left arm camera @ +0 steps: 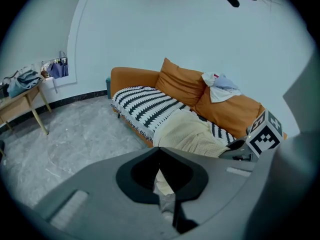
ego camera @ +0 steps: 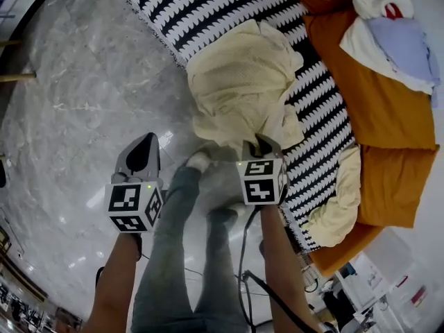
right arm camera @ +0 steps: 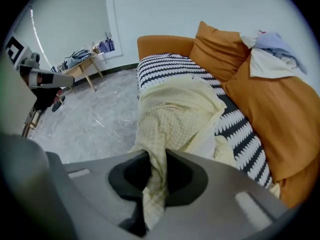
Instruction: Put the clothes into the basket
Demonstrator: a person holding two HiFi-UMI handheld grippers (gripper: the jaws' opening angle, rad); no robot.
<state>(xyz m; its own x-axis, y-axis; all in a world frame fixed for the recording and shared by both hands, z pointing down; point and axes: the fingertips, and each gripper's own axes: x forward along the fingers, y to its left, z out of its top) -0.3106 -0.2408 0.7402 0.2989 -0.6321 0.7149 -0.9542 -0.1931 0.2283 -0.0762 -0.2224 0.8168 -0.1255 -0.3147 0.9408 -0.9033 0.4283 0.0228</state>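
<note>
The pale yellow garment (ego camera: 236, 82) has a fine check weave. It lies crumpled on the black-and-white striped cover (ego camera: 208, 5) and hangs over its front edge. One twisted corner of it is pinched between the jaws of my right gripper (right arm camera: 154, 159). A small heap of white and pale blue clothes (ego camera: 392, 37) rests on top of the orange cushions (ego camera: 378, 109), well apart from it.

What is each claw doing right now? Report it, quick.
Left claw: shut, holding nothing.
Right claw: shut on the yellow garment.
</note>
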